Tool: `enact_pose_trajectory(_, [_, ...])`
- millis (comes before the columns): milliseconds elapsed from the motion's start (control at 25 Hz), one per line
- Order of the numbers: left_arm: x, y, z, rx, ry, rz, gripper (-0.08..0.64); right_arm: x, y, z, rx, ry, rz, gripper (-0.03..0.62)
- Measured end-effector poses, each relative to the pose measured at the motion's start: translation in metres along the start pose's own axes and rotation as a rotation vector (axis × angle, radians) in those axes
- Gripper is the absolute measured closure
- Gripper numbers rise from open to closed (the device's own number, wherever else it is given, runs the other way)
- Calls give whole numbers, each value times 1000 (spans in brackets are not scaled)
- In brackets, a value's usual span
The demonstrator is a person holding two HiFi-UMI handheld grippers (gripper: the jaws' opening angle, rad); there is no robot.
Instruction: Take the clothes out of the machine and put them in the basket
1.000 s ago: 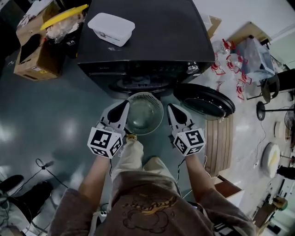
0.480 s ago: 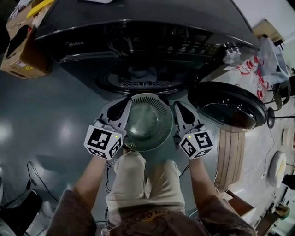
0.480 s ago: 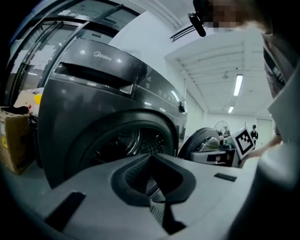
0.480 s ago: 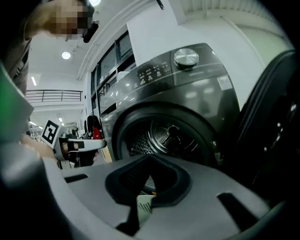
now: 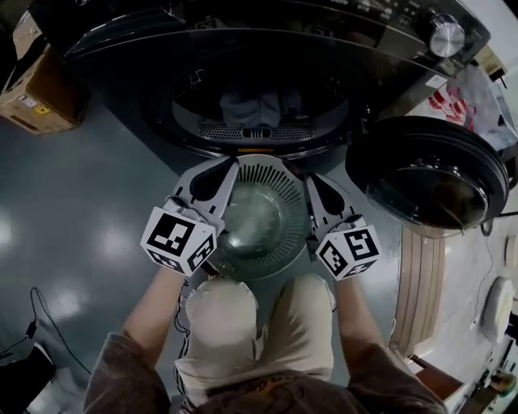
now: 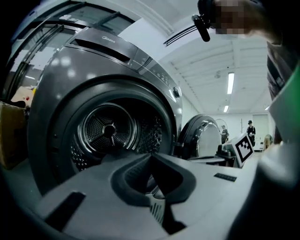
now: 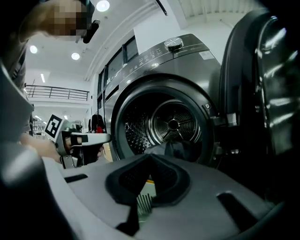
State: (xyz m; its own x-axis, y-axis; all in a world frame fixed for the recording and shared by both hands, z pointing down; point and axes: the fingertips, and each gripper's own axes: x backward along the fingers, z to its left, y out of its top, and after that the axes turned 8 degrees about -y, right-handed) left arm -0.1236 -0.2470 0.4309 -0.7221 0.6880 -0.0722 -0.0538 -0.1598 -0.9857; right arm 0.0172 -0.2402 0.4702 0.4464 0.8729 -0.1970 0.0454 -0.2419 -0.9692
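basket in front of machine | clothes inside drum | door right of basket

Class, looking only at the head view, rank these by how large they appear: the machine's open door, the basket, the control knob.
1. open door
2. basket, though distance from the camera may skew this
3. control knob, clearly smallest
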Motion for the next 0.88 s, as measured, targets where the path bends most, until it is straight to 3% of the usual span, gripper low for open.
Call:
enact_pose_trajectory(520, [-8,-21,-29,-73,57,-25,555,33,-35,-22,29,-12,-56,597])
enact_pose_trajectory(800, [-10,-27,-34,-101,93,-14,555,47,-29,-20,63,0,-93,597])
enact_pose_trajectory(880, [-11,-29,-33,-105,99,-9,517,51,-32,-17,54,13,-93,595])
